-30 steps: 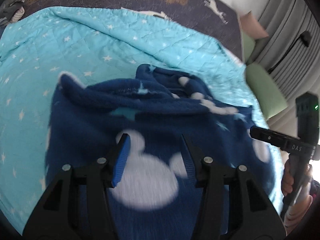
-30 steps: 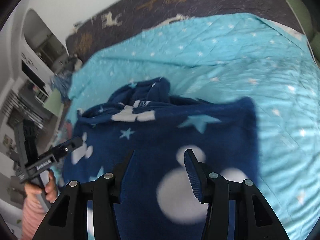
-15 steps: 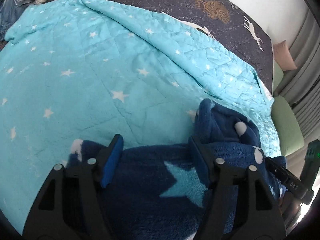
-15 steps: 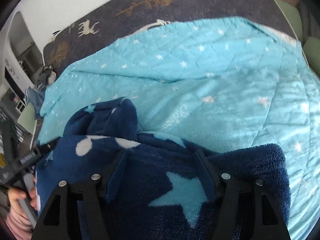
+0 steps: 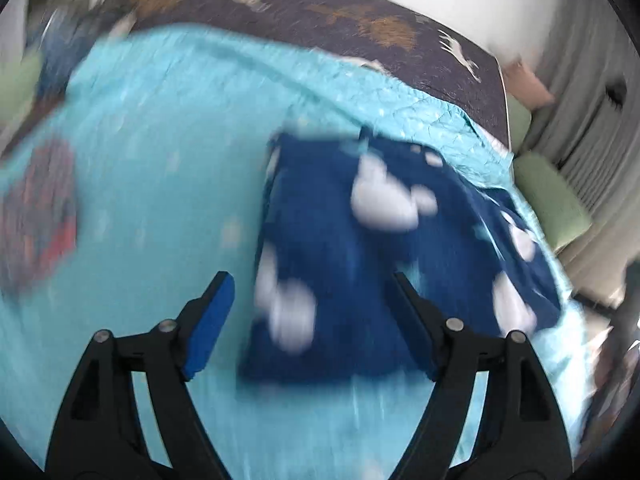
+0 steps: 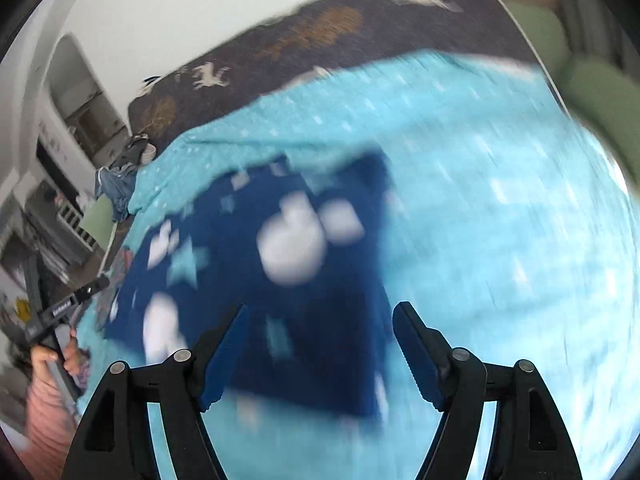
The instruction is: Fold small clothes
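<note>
In the left wrist view, a blurred red and grey patch (image 5: 38, 216) lies at the far left on the turquoise star-print quilt (image 5: 160, 168) that covers the bed. The left gripper (image 5: 310, 320) hangs above the quilt with its fingers (image 5: 210, 320) wide apart and nothing between them. Ahead and to the right lies the navy fleece garment (image 5: 384, 264) with white mouse-head shapes, folded into a rough rectangle flat on the quilt. Beyond the quilt runs a dark bedspread (image 5: 320, 16) with deer and tree prints, and green cushions (image 5: 552, 204) sit at the right edge.

In the right wrist view, the person's left hand (image 6: 52, 356) grips the other tool's handle at the far left. The navy fleece garment (image 6: 320, 304) lies on the turquoise star-print quilt (image 6: 500, 240) left of centre, under the right gripper (image 6: 318, 344), whose fingers (image 6: 416, 356) also stand wide apart, holding nothing. Both views are smeared by motion, so finer folds cannot be made out
</note>
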Available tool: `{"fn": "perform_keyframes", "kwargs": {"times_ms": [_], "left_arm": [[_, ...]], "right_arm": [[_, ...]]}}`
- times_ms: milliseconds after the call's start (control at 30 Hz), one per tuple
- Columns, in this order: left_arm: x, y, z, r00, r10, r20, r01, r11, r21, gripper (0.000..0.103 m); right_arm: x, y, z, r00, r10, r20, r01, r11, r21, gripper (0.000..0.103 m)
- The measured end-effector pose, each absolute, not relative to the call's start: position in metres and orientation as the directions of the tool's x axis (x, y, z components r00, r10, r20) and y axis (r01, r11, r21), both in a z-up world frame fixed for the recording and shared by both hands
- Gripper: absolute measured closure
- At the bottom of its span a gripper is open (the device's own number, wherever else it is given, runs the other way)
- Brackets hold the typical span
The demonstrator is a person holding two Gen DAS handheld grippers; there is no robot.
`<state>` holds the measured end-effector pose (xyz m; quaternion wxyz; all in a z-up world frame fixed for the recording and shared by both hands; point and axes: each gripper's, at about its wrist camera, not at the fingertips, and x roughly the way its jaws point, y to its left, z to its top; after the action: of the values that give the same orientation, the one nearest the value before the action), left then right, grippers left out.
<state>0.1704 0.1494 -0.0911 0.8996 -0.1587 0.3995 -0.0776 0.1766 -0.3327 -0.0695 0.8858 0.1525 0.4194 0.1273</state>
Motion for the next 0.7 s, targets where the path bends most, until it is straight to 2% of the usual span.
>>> {"fn": "perform_keyframes", "kwargs": {"times_ms": [67,133,200,267,333,400,500,567,600,633,667,700], "left_arm": [[0.134,0.165,-0.111,0.639,-0.383,-0.667,-0.052,0.843,-0.535,0.024],[0.110,0.167,-0.126,0.619,-0.555,-0.555,-0.028,0.691,-0.722,0.024],[0.106,0.156,-0.136,0.575,-0.653,-0.493,-0.013,0.595,-0.803,0.024],[0.119,0.144,-0.139,0.577,-0.628,-0.521,-0.026,0.624,-0.781,0.024],[0.135,0.140,-0.143,0.599,-0.587,-0.545,-0.061,0.645,-0.762,0.024],[0.153,0.144,-0.155,0.606,-0.562,-0.562,-0.143,0.618,-0.773,0.025],[0.170,0.155,-0.165,0.620,-0.553,-0.557,-0.234,0.547,-0.804,0.037],[0.179,0.159,-0.165,0.624,-0.557,-0.548,-0.260,0.513,-0.818,0.042],[0.183,0.160,-0.164,0.625,-0.550,-0.554,-0.272,0.512,-0.815,0.051],[0.189,0.161,-0.163,0.627,-0.540,-0.562,-0.280,0.517,-0.809,0.066],[0.192,0.162,-0.161,0.630,-0.531,-0.567,-0.280,0.526,-0.803,0.072],[0.193,0.159,-0.158,0.628,-0.528,-0.571,-0.278,0.533,-0.799,0.073]], "right_arm": [[0.135,-0.356,-0.092,0.602,0.409,-0.685,-0.027,0.869,0.495,0.027],[0.099,-0.367,-0.116,0.577,0.538,-0.615,0.004,0.751,0.660,0.026],[0.089,-0.361,-0.126,0.538,0.642,-0.546,-0.022,0.659,0.752,0.026],[0.096,-0.349,-0.130,0.508,0.674,-0.536,-0.036,0.639,0.769,0.026],[0.119,-0.341,-0.132,0.523,0.649,-0.553,-0.009,0.653,0.757,0.024],[0.142,-0.339,-0.141,0.532,0.656,-0.535,0.045,0.609,0.792,0.023],[0.173,-0.342,-0.155,0.582,0.665,-0.468,0.135,0.488,0.862,0.023],[0.188,-0.337,-0.152,0.591,0.657,-0.469,0.133,0.494,0.859,0.022],[0.198,-0.331,-0.152,0.583,0.653,-0.484,0.141,0.505,0.851,0.022],[0.203,-0.327,-0.154,0.574,0.654,-0.493,0.148,0.509,0.848,0.021],[0.210,-0.323,-0.155,0.562,0.656,-0.504,0.152,0.517,0.842,0.021],[0.217,-0.316,-0.154,0.549,0.651,-0.524,0.155,0.537,0.829,0.022]]}}
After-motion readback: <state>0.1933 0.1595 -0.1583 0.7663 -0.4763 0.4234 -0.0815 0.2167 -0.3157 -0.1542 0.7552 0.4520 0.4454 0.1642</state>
